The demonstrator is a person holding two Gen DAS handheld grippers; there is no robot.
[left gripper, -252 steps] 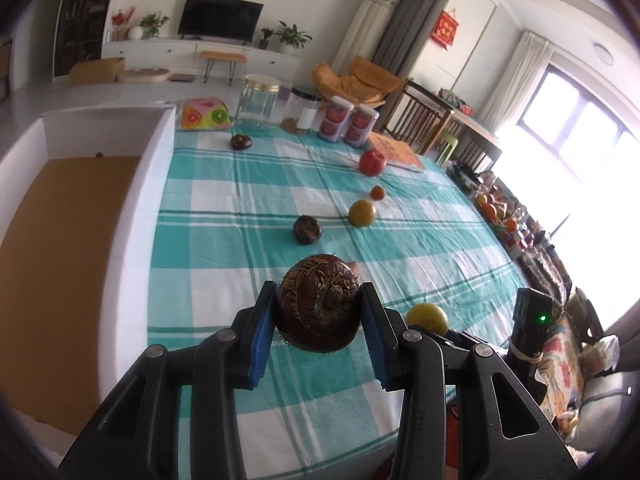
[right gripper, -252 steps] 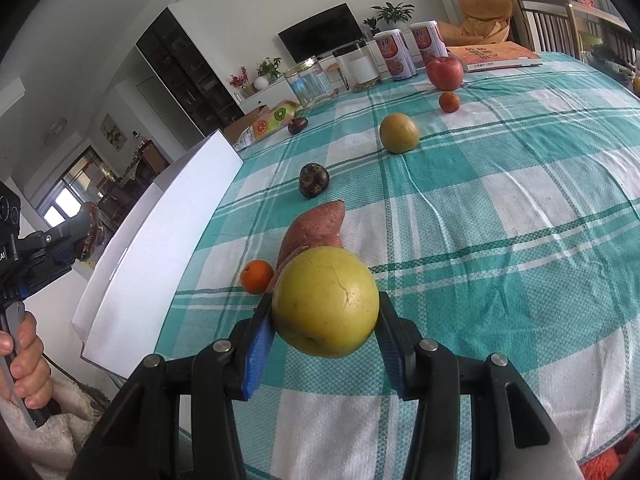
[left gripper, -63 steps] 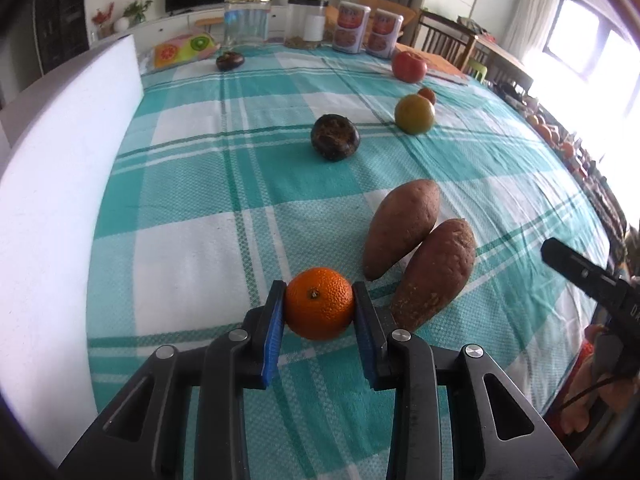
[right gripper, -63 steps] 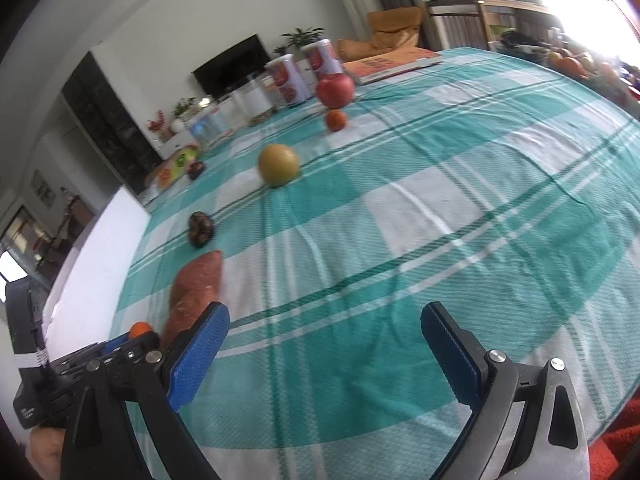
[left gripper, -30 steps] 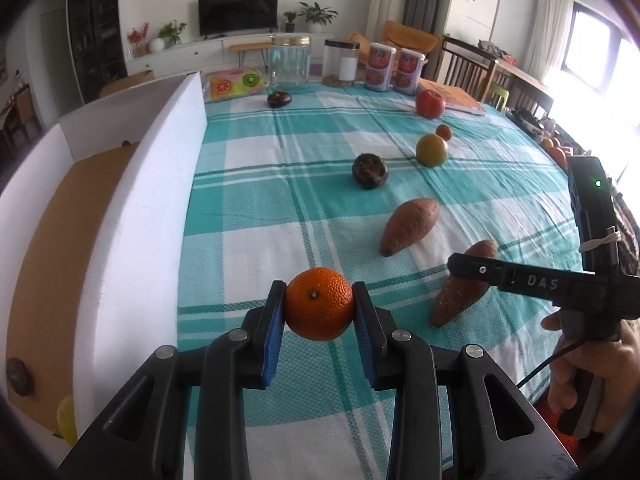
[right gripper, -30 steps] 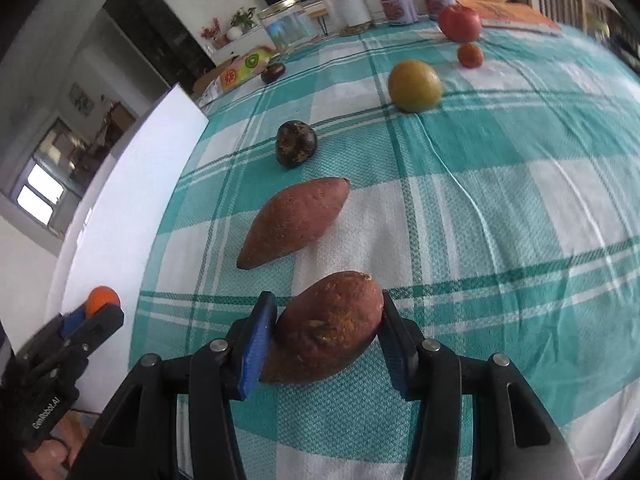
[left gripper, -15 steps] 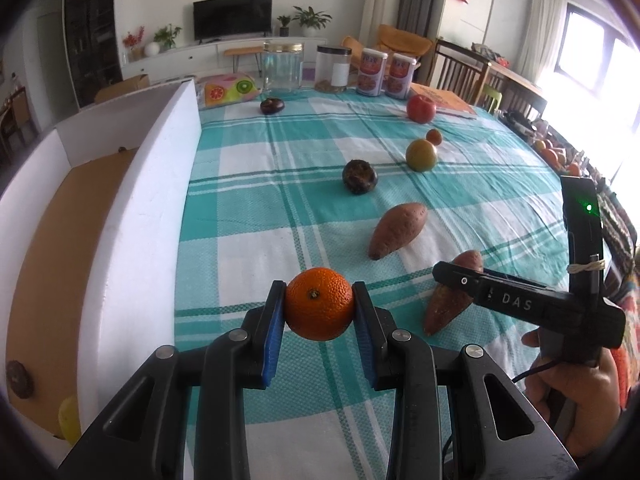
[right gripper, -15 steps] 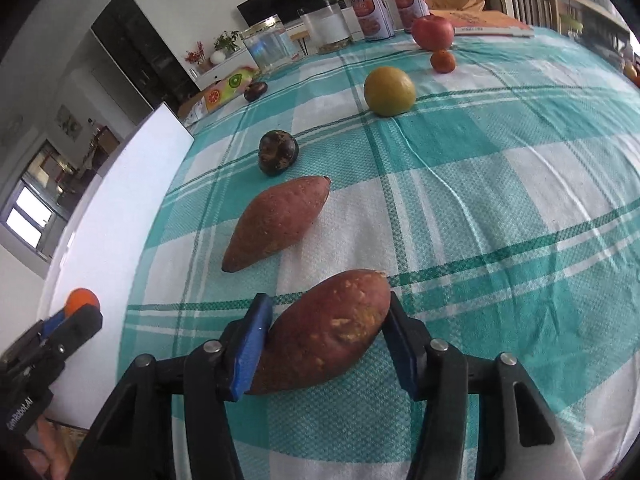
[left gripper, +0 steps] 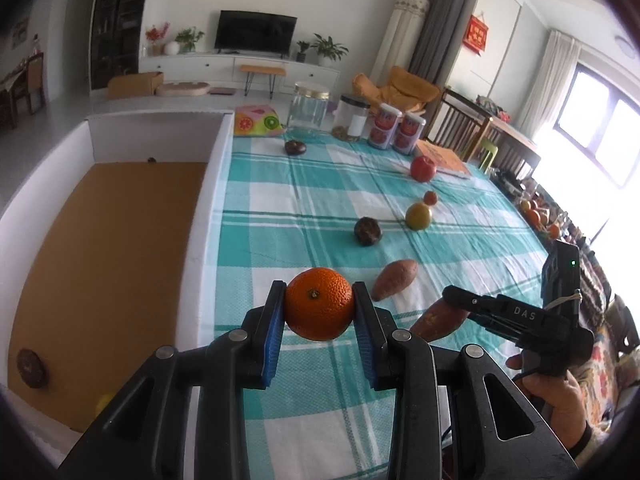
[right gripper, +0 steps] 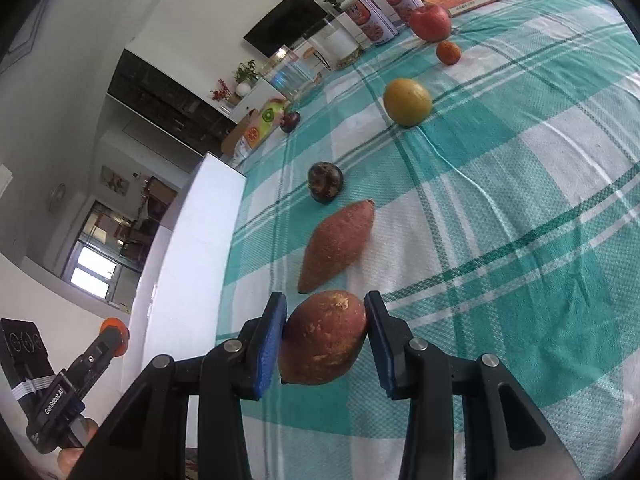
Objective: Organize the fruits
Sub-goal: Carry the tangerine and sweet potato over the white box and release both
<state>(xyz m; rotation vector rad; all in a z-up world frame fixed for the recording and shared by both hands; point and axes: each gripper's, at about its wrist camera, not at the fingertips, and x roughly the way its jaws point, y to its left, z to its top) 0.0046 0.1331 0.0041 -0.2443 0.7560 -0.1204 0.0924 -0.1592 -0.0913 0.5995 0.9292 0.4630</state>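
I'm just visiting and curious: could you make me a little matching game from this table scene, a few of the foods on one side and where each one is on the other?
Things:
1. orange
2. rounder sweet potato
3. red apple
4. dark round fruit

Places:
A. inside the white box
B. in the left gripper
C. on the cloth near the book
D. in the right gripper

Pairs: 1-B, 2-D, 3-C, 4-A
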